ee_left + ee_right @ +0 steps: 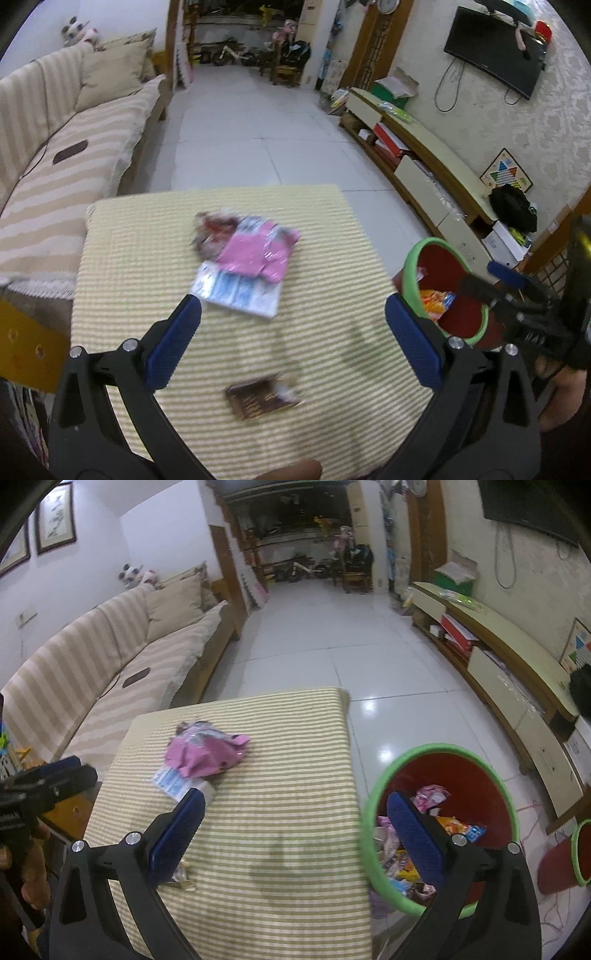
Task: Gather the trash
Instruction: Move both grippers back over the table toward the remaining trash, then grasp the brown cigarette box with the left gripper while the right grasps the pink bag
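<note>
Crumpled pink wrappers [258, 253] lie on a white and blue packet [232, 291] in the middle of the striped table [332, 240]. A brown wrapper [262, 400] lies nearer, below my left gripper [293, 314], which is open and holds nothing. A red bin with a green rim [410, 266] stands off the table's right edge, with my right gripper [484, 278] over it. In the right wrist view my right gripper [295, 805] is open and empty, one finger over the bin [439, 747], which holds several wrappers. The pink wrappers [207, 753] lie ahead to the left. My left gripper [55, 775] shows at the far left.
A striped sofa [55, 155] runs along the left. A low TV cabinet [436, 155] lines the right wall under a television [495, 51]. White tiled floor [251, 122] stretches ahead. A second green-rimmed bin [576, 853] lies on the floor at far right.
</note>
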The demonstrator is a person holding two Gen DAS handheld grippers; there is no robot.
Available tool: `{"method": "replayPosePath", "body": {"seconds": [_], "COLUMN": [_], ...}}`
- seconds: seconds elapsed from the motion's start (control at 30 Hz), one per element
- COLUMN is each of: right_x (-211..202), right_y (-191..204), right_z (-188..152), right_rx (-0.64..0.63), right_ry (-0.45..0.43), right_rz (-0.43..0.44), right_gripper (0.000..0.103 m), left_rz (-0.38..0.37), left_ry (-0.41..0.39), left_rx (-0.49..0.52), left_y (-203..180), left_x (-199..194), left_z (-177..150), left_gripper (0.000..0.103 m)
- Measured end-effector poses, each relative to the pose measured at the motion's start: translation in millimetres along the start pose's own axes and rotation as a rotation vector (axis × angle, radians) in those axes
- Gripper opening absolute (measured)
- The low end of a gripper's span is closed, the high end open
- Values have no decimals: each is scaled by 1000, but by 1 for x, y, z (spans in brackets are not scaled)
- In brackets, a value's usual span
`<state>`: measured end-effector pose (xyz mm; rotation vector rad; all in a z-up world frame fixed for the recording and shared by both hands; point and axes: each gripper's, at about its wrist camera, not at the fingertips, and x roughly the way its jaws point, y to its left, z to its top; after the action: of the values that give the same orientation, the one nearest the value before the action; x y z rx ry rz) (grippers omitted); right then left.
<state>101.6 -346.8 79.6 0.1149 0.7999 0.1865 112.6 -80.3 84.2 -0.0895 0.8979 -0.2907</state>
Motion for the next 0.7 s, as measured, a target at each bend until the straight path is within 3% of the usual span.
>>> {"method": "replayPosePath", "body": {"seconds": [0.23, 0.57, 0.7], "right_x": [13, 37, 45], "right_y": [27, 35, 38], "right_z": [-4, -6, -4], "right_rx": [-52, -57, -64], "right_ry": [29, 78, 91], "right_rz": [15, 19, 20], "right_gripper": [96, 96, 96], "left_rz": [0, 7, 39], "left_ry": [113, 293, 320], "left_rx": [40, 261, 367], "left_y": [30, 22, 12], "left_x": [15, 69, 92], "left_z": [-39, -93, -105], "left_gripper": [98, 98, 98]}}
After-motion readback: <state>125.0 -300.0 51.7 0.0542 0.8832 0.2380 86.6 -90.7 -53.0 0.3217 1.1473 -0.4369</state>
